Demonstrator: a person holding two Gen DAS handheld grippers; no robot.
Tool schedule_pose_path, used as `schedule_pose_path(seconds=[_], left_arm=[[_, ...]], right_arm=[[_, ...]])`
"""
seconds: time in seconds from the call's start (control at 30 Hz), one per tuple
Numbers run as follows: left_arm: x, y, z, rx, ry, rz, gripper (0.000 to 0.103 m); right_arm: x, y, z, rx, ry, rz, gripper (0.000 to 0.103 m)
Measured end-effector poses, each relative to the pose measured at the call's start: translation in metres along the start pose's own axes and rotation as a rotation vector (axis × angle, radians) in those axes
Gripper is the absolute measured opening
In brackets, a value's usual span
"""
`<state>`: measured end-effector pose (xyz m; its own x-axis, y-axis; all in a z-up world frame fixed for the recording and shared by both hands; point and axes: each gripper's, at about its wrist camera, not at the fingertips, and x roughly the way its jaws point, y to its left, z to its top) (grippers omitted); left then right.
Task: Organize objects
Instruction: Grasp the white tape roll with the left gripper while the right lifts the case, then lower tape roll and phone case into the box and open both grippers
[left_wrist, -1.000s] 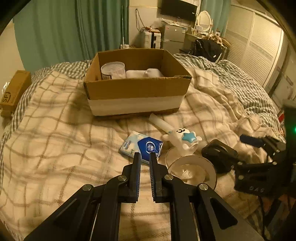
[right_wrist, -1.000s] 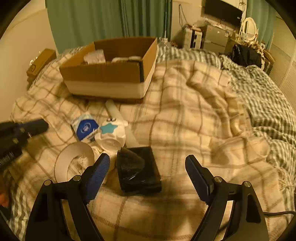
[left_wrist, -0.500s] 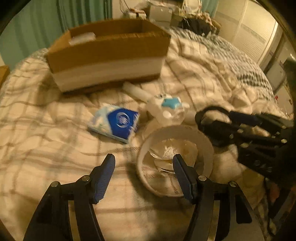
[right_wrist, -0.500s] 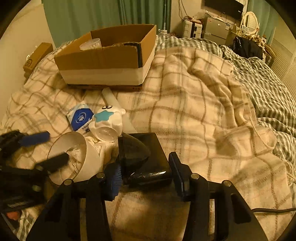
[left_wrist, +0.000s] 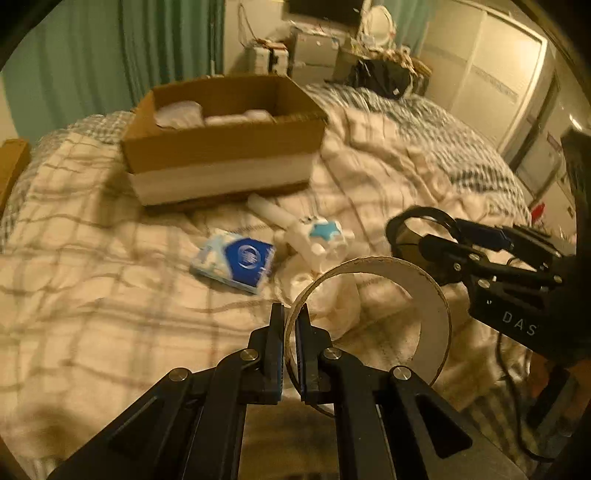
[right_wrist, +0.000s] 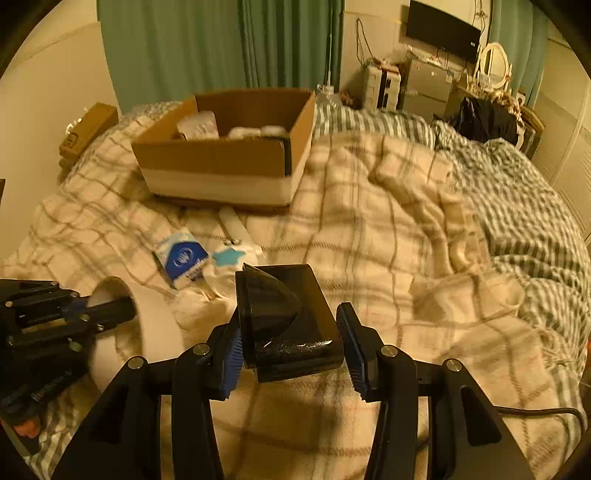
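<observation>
The left gripper (left_wrist: 290, 325) was pinched shut on the near rim of a white paper cylinder (left_wrist: 432, 317) — a wide, thin-walled ring that looked lifted clear of the plaid blanket (left_wrist: 92, 280), with the wall caught between the two pads. The right gripper (right_wrist: 288, 343) held a black plastic case (right_wrist: 295, 325); its jaws were set wide around the case's sides, though whether the right pad was truly touching could not be made out from the blurred wrist view. The cardboard box (left_wrist: 221, 147), presumably where the loose things belong, sat well apart at the far end of the bed with a few pale items already inside. A blue tissue pack (left_wrist: 236, 260) and a white star toy (left_wrist: 321, 240) lay on the blanket between the box and the grippers, the toy just beside the cylinder. The risks seemed plain: the thin wall could crumple or slip out of so narrow a pinch, and the glossy case — held only at its near end — could tip forward and drop if the grip were loose. The two grippers were also near each other, so swinging both towards the box at once could knock them together.
</observation>
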<state>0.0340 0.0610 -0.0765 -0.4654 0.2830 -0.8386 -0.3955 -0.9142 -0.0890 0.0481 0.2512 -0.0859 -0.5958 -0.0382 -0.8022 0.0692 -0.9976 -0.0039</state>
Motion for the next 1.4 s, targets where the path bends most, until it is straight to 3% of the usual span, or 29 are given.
schedule_pose_path(seconds=[0.13, 0.3, 0.53, 0.7, 0.9, 1.07, 1.23, 1.27, 1.3, 1.37, 1.4], left_arm=[[-0.029, 0.019, 0.016, -0.023, -0.069, 0.043, 0.006], [-0.058, 0.047, 0.067, -0.028, -0.16, 0.125, 0.006], [-0.054, 0.07, 0.153, -0.012, -0.237, 0.208, 0.006], [-0.015, 0.082, 0.21, -0.01, -0.25, 0.236, 0.006], [0.051, 0.092, 0.236, -0.026, -0.213, 0.25, 0.006], [0.089, 0.1, 0.237, -0.031, -0.182, 0.262, 0.006], [0.101, 0.106, 0.237, -0.064, -0.165, 0.227, 0.009], [0.1, 0.105, 0.238, -0.065, -0.164, 0.218, 0.011], [0.099, 0.103, 0.238, -0.062, -0.16, 0.209, 0.017], [0.091, 0.098, 0.237, -0.052, -0.159, 0.207, 0.043], [0.087, 0.096, 0.236, -0.05, -0.164, 0.22, 0.074]], right_arm=[[-0.021, 0.006, 0.01, -0.006, -0.044, 0.009, 0.046], [-0.048, 0.016, 0.044, -0.036, -0.129, 0.025, 0.046], [-0.061, 0.029, 0.137, -0.084, -0.263, 0.039, 0.046], [-0.033, 0.036, 0.191, -0.107, -0.293, 0.046, 0.046], [0.036, 0.031, 0.233, -0.088, -0.254, 0.052, 0.046], [0.083, 0.023, 0.235, -0.073, -0.214, 0.061, 0.046], [0.103, 0.012, 0.231, -0.039, -0.221, 0.086, 0.047], [0.103, 0.009, 0.229, -0.032, -0.222, 0.093, 0.051], [0.103, 0.008, 0.229, -0.025, -0.224, 0.093, 0.061], [0.095, 0.006, 0.228, -0.016, -0.245, 0.08, 0.073], [0.09, 0.006, 0.229, -0.014, -0.254, 0.076, 0.073]])
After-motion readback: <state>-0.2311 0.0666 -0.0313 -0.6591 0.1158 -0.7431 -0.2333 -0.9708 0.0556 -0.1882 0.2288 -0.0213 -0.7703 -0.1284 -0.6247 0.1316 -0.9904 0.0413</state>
